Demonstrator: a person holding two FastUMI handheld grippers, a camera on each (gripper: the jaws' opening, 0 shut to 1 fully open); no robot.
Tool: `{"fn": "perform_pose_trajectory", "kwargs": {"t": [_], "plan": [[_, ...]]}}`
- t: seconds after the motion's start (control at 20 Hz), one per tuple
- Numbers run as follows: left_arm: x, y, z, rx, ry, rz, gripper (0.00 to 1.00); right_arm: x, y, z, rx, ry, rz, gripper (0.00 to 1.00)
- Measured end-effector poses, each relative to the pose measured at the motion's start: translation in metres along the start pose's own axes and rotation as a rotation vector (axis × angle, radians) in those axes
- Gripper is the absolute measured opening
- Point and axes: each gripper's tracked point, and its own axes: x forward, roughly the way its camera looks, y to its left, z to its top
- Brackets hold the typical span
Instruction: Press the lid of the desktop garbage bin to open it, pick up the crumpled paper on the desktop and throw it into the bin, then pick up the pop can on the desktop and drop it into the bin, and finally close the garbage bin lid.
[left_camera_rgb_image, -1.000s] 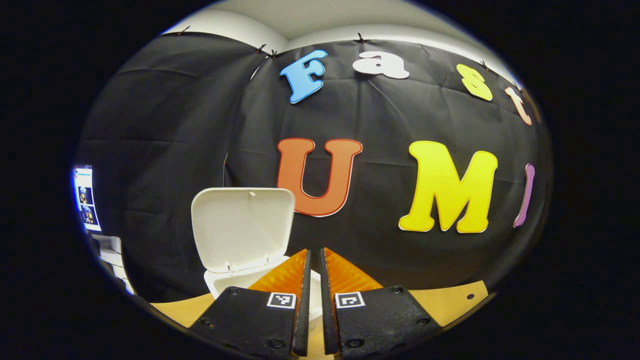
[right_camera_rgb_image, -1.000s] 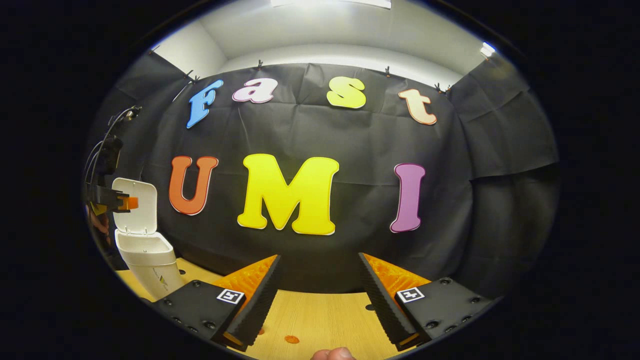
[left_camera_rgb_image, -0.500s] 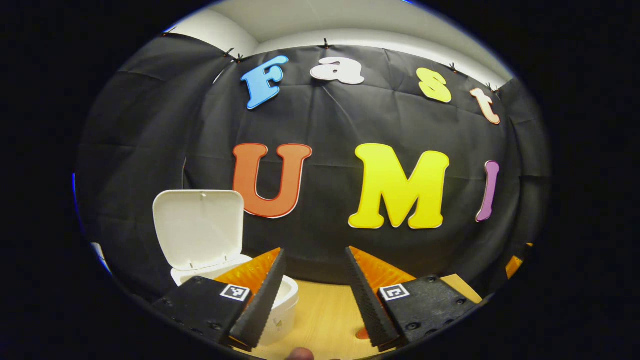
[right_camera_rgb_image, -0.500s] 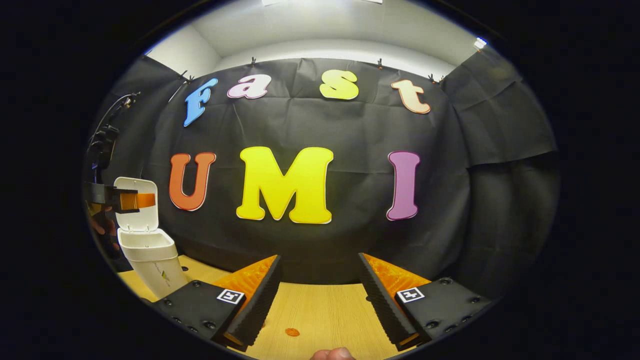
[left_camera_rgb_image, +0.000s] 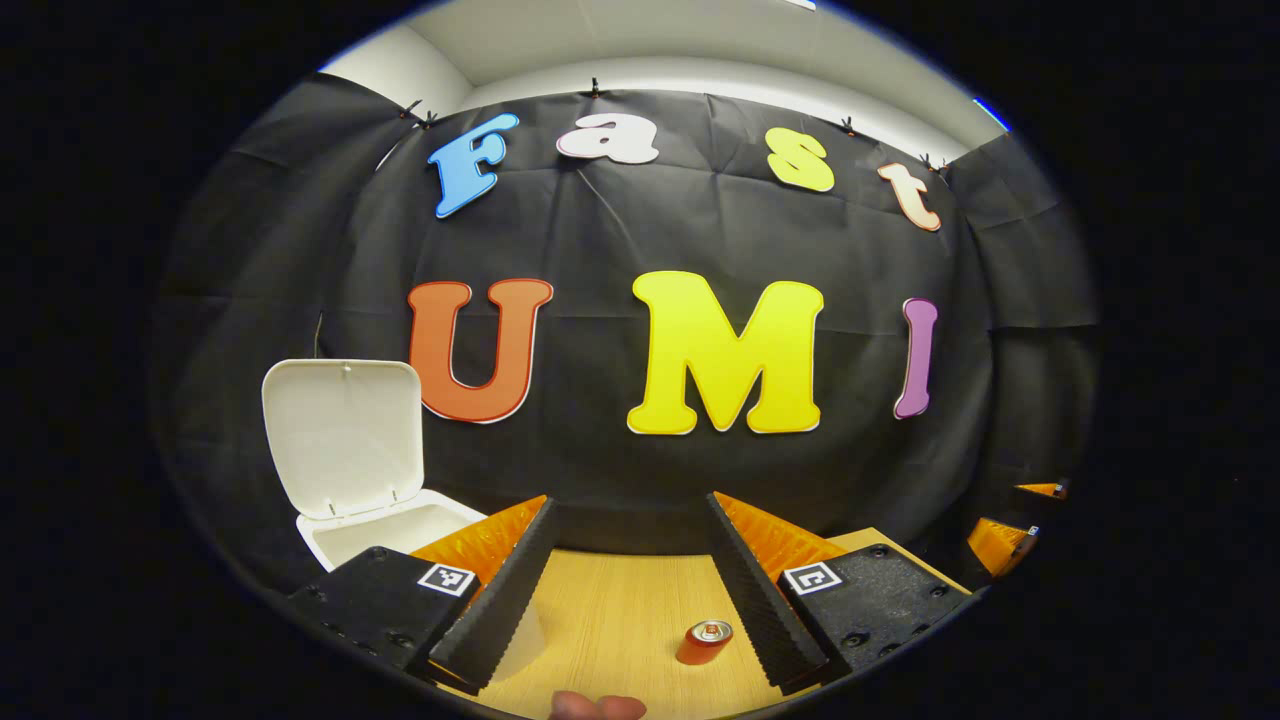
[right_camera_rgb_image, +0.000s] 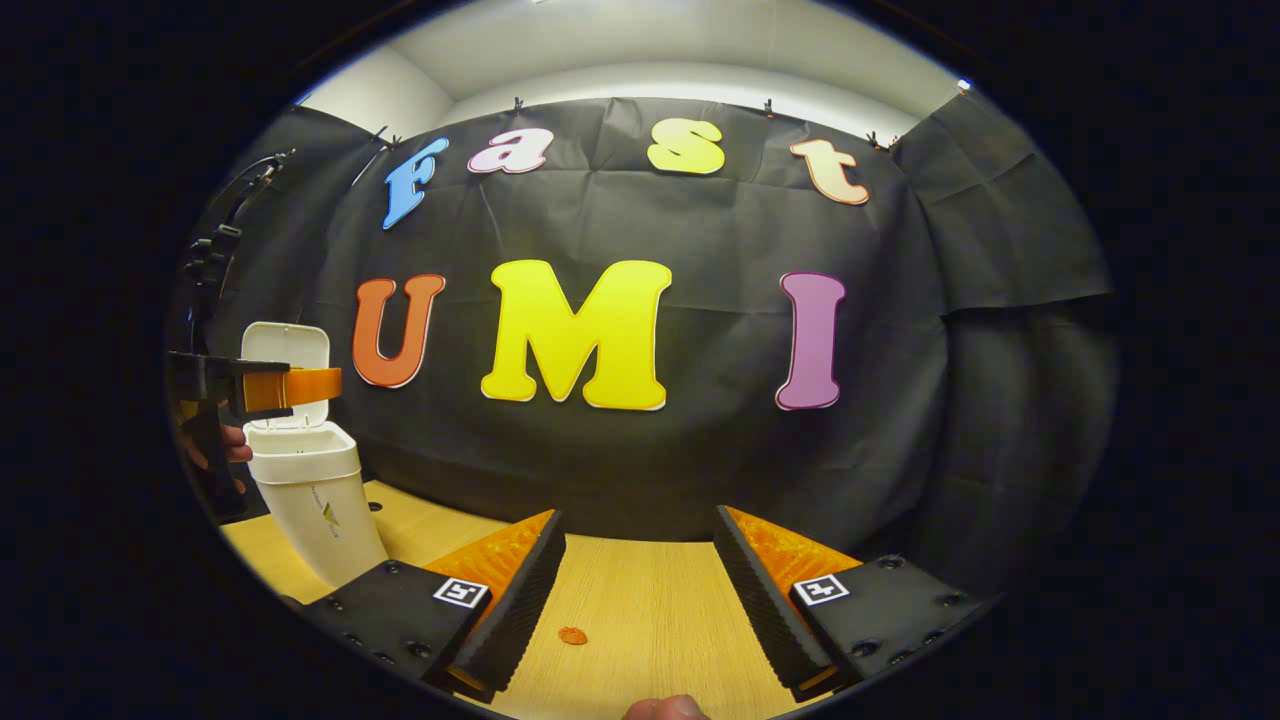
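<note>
Two spread fingers (left_camera_rgb_image: 515, 575) flank pop can (left_camera_rgb_image: 704, 641).

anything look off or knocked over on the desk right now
Nothing stands out. The small orange pop can stands upright on the wooden desktop, between the open left tongs. The white plastic bin is upright, its lid raised.

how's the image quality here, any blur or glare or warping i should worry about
Left gripper view: sharp, strong fisheye bowing of the wall; the pop can is small but crisp between the open left gripper fingers; bin lid evenly lit, no glare. Right gripper view: also sharp; the bright ceiling strip washes out on top; the bin is squeezed at the left edge.
</note>
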Motion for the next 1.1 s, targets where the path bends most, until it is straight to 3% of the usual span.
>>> {"fn": "perform_pose_trajectory", "kwargs": {"t": [0.25, 0.65, 1.1], "plan": [[-0.014, -0.016, -0.031, -0.012, 0.082, -0.024, 0.96, 0.001, -0.005, -0.051, -0.002, 0.104, 0.033, 0.94], [-0.052, -0.025, -0.062, 0.005, 0.179, -0.014, 0.96, 0.036, 0.018, -0.155, -0.009, 0.324, 0.176, 0.95], [-0.090, -0.006, -0.078, -0.003, 0.248, 0.079, 0.96, 0.087, 0.050, -0.240, -0.050, 0.504, 0.310, 0.95]]}}
